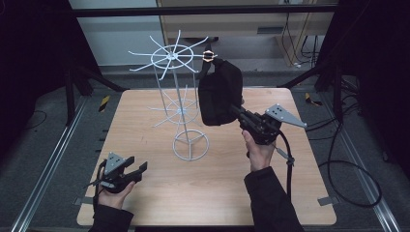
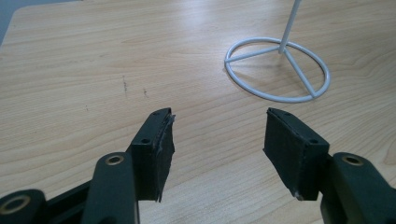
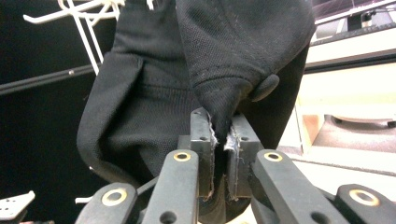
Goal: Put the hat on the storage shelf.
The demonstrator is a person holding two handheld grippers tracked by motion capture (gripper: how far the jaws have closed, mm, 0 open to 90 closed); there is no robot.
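The right claw (image 3: 223, 135) pinches a fold of the black fabric cap (image 1: 220, 92), which hangs from an arm of the white wire rack (image 1: 180, 104) on the wooden counter (image 1: 145, 121). The left claw (image 2: 217, 140) rests spread, holding nothing.

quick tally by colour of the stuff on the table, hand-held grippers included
black: 3 - bag, left hand-held gripper, right hand-held gripper
white: 1 - wire rack
total: 4
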